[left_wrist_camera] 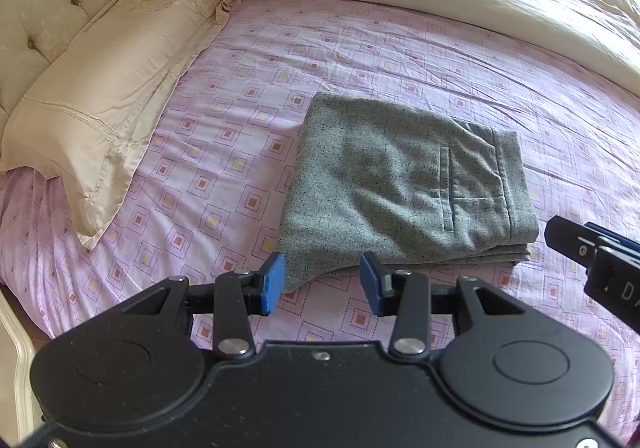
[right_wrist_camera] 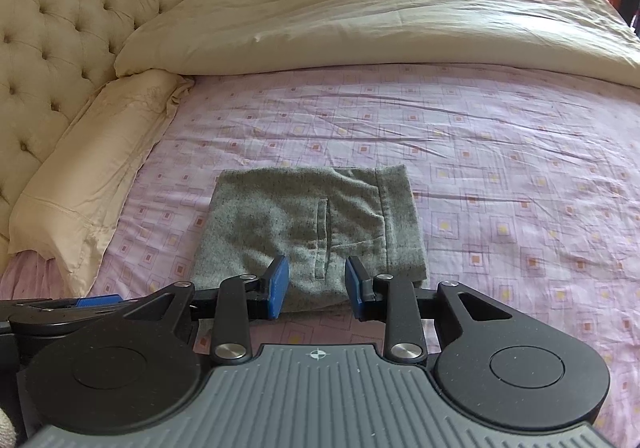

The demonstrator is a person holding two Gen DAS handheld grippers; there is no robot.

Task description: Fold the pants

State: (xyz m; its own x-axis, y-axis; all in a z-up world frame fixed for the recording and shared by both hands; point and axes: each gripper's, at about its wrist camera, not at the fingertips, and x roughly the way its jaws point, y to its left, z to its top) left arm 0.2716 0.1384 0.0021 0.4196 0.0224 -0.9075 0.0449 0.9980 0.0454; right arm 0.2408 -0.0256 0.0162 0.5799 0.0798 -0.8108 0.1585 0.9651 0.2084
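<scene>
The grey flecked pants (left_wrist_camera: 404, 188) lie folded into a compact stack on the pink patterned sheet (left_wrist_camera: 248, 108), pocket and waistband on top. They also show in the right wrist view (right_wrist_camera: 304, 224). My left gripper (left_wrist_camera: 323, 286) is open and empty, hovering just before the stack's near left corner. My right gripper (right_wrist_camera: 316, 288) is open and empty, just before the stack's near edge. The right gripper's body shows at the right edge of the left wrist view (left_wrist_camera: 600, 264).
A cream pillow (left_wrist_camera: 108, 96) lies at the left by the tufted headboard (right_wrist_camera: 60, 28). A cream duvet (right_wrist_camera: 380, 8) is bunched along the far side of the bed. Bare sheet (right_wrist_camera: 520, 188) lies right of the pants.
</scene>
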